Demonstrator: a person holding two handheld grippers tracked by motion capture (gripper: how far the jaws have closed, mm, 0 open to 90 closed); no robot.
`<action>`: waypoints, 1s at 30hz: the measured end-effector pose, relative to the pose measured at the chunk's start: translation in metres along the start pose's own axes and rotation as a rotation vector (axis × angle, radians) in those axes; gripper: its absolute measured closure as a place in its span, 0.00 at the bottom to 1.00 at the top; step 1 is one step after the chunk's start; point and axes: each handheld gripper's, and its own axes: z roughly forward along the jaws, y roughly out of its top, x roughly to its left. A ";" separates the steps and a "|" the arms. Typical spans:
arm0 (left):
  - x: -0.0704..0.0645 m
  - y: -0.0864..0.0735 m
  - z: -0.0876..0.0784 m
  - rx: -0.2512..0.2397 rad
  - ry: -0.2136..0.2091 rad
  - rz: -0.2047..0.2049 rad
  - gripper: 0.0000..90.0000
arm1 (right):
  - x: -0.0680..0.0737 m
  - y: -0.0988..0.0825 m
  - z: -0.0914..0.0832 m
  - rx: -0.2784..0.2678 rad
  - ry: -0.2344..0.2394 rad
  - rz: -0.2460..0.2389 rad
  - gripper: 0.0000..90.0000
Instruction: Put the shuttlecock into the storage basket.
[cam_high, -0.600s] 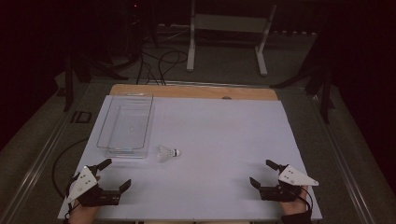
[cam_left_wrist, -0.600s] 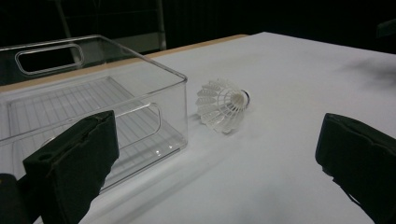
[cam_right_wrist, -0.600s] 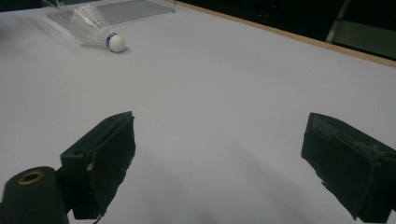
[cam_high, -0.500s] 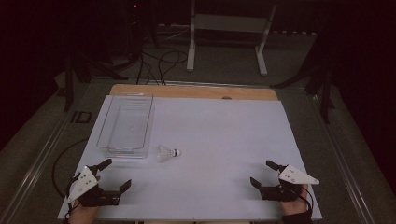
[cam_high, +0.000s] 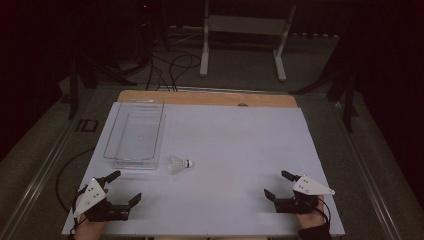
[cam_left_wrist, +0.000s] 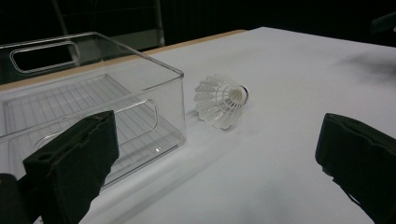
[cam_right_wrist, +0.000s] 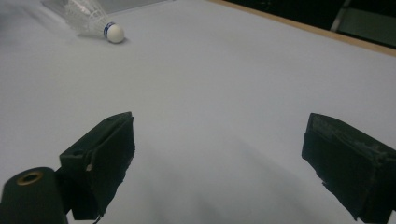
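Nothing has yet been picked up, so the work is judged to be at its very start. With the shuttlecock (cam_high: 180, 163) taken as the landmark, the left gripper (cam_high: 123, 188) is seen nearest the table's front edge, well short of the shuttlecock and to its left, with its jaws spread wide and nothing between them. The right gripper (cam_high: 279, 185) is held well apart from the shuttlecock on the other side, likewise near the front edge, its jaws also wide apart and empty.

The shuttlecock itself is lying on its side on the white table (cam_high: 240, 145), its round cork end turned toward the right gripper and its skirt toward the tray (cam_high: 115, 132). In the left gripper view the shuttlecock (cam_left_wrist: 221, 100) is framed between the open jaws, just beside the tray (cam_left_wrist: 168, 70) and apparently not touching it, though the gap is hard to judge.

Just beyond the shuttlecock, the clear plastic tray is seen to hold nothing; a ribbed floor shows through its walls. Reaching, gripping, lifting and probably placing in the tray are all judged to remain.
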 end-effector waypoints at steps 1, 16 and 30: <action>0.000 0.000 0.000 0.003 -0.001 0.001 0.00 | 0.000 0.000 -0.001 0.000 -0.004 0.005 0.11; -0.004 0.010 -0.001 0.045 -0.010 -0.007 0.00 | 0.000 0.002 -0.003 -0.004 -0.005 0.002 0.11; 0.003 0.044 -0.003 0.111 -0.031 -0.065 0.00 | 0.004 0.003 -0.004 -0.005 -0.011 -0.007 0.11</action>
